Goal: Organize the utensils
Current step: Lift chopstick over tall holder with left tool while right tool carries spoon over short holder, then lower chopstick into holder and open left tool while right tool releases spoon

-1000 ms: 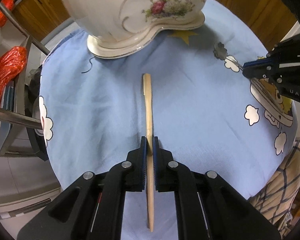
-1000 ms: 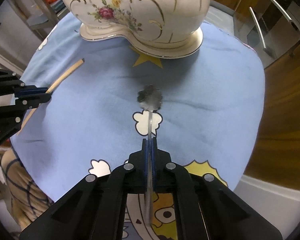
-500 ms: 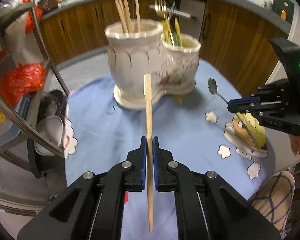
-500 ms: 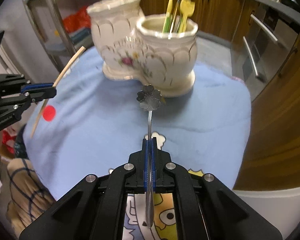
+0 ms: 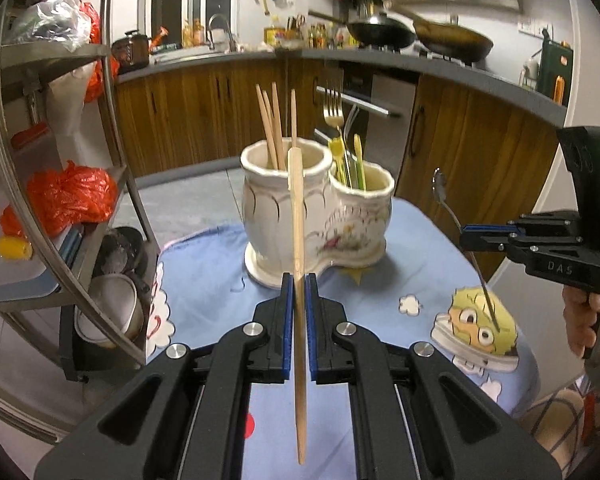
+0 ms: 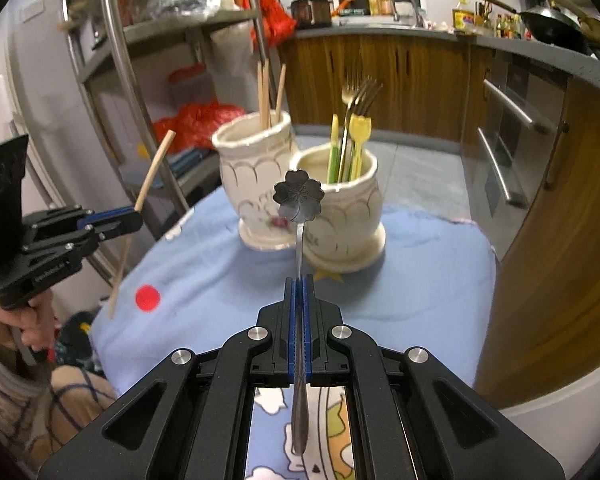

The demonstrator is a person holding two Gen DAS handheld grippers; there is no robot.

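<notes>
Left wrist view. The left gripper [image 5: 299,280] was closed on a wooden chopstick [image 5: 297,216], its blue pads pressed against the stick's two sides. The chopstick's long axis ran straight ahead along the fingers; its blunt end pointed forward and up, and its thin end trailed back between the gripper's arms. The stick hung clear of the blue cloth [image 5: 204,280] that covered the worktop. Directly ahead of the gripper stood a double ceramic holder [image 5: 320,224]; in this view its left cup held upright chopsticks [image 5: 270,126] and its right cup held forks [image 5: 334,110] and yellow-green utensils. To the right, the right gripper [image 5: 466,234] held a metal spoon [image 5: 444,196] aslant, with the bowl up and the handle down towards the cloth.

Right wrist view. The right gripper [image 6: 299,280] was fully closed on the spoon's [image 6: 299,196] thin handle. The spoon's long axis lay along the fingers, and the flower-shaped bowl pointed forward and up, before the holder's [image 6: 340,208] nearer cup, which held the forks [image 6: 360,92]. The handle's end trailed back between the gripper's arms, above the cloth [image 6: 400,280]. To the left, the left gripper [image 6: 136,214], in a person's hand [image 6: 16,322], held the chopstick [image 6: 154,170] tilted, its blunt end up and to the right and its thin end down.
</notes>
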